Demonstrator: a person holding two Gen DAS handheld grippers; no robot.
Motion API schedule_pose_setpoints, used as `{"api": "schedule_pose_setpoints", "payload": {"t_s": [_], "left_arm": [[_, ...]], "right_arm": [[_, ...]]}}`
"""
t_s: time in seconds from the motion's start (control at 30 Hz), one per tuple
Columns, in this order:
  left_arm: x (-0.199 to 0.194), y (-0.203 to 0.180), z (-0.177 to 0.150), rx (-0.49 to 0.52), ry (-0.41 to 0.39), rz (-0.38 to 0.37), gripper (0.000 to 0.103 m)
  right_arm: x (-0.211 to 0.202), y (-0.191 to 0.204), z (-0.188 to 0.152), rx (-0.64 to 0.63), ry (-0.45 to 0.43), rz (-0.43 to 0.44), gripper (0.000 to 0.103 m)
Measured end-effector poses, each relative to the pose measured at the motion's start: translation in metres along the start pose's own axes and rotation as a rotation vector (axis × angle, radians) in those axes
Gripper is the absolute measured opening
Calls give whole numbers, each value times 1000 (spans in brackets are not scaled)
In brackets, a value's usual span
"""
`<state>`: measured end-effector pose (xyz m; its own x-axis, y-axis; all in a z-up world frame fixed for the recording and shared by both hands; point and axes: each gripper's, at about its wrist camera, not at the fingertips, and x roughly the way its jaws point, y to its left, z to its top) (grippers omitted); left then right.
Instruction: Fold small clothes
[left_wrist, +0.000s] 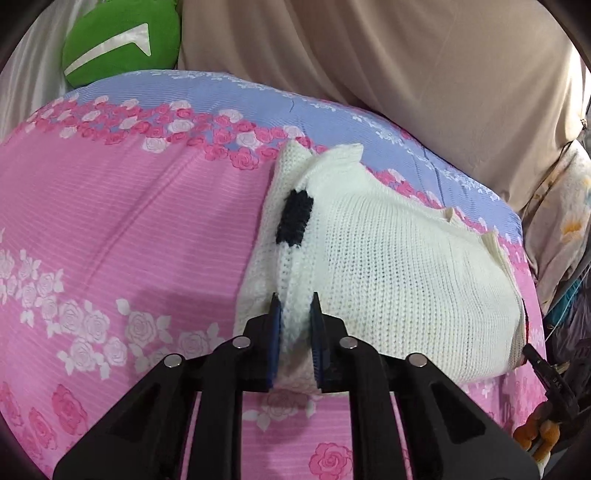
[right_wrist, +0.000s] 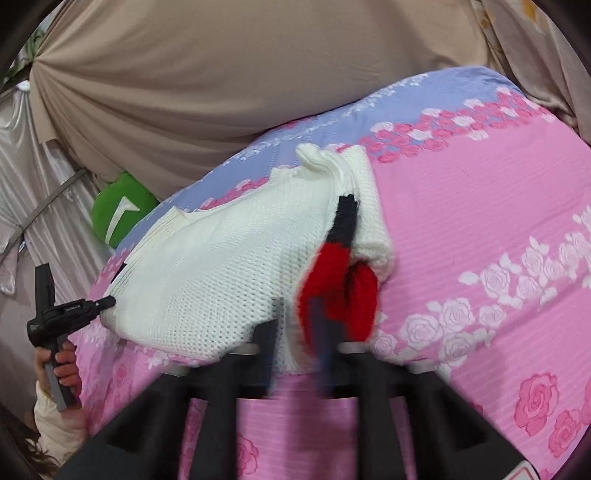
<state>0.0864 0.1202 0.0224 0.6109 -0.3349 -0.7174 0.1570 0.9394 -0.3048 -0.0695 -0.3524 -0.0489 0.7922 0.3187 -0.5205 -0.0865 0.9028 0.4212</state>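
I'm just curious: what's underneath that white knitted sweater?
The white knitted sweater lies on a pink rose-print bedsheet, visible all around it. Whatever lies directly beneath the sweater's middle is covered, so I cannot tell.

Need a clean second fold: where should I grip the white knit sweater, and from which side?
Grip the white knit sweater at its near edge, coming low from the near side: the doubled knit stands up there, both pairs of jaws are already clamped on it, and the rest lies flat on the bedsheet.

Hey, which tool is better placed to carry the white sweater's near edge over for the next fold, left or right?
Neither clearly: the left tool pinches the white sweater at its cream near corner, the right tool at the red-patched corner. Both grip, so they would probably move together.
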Motion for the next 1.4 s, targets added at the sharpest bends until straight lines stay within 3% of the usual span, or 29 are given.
{"api": "schedule_pose_setpoints", "payload": {"t_s": [0.13,0.27,0.33,0.4,0.43,0.47,0.5,0.53,0.6,0.67,0.7,0.73,0.83,0.93,1.03,1.2,1.23,1.33,1.4], "left_arm": [[-16,10,-10,20,16,30,11],[2,28,-35,1,102,64,12],[-2,24,-38,31,61,84,15],[-11,15,-34,33,21,70,19],[-16,12,-32,38,2,62,20],[-18,8,-29,45,-14,63,30],[-19,7,-28,43,-23,59,37],[-18,6,-27,37,-28,51,50],[-8,7,-25,14,-3,44,51],[6,10,-26,-18,45,32,48],[9,11,-25,-18,47,47,44],[9,11,-25,-11,38,83,33],[5,18,-27,-18,37,70,21],[7,25,-30,-16,46,75,21],[9,23,-30,-3,37,93,22],[-11,22,-21,-22,4,59,22],[-20,21,-17,-20,-23,44,26],[-37,9,11,-6,-107,6,59],[-31,-5,35,19,-151,1,63]], "right_arm": [[-48,-10,-2,14,-61,-66,0],[-56,-37,-18,39,-12,-202,0],[-52,-42,-19,41,3,-227,4],[-49,-34,-15,21,-16,-194,14],[-47,-28,-12,8,-21,-155,26],[-41,-21,-9,-1,-23,-111,39],[-33,-17,-7,-6,-23,-91,63],[-21,-13,-6,-14,-16,-86,70],[1,-9,-5,-25,18,-87,70],[16,-8,-4,-18,37,-84,55],[19,-8,-4,-13,49,-75,28],[17,-8,-4,-6,43,-62,10],[-13,-10,-4,10,-39,-54,7],[-26,-25,-11,47,-25,-99,7],[0,-37,-23,49,102,-170,8],[-27,-5,10,-54,-32,-162,20],[-29,-1,20,-63,-51,-154,31],[-17,7,53,-100,-86,-137,60],[8,11,74,-111,-66,-119,62]]}}
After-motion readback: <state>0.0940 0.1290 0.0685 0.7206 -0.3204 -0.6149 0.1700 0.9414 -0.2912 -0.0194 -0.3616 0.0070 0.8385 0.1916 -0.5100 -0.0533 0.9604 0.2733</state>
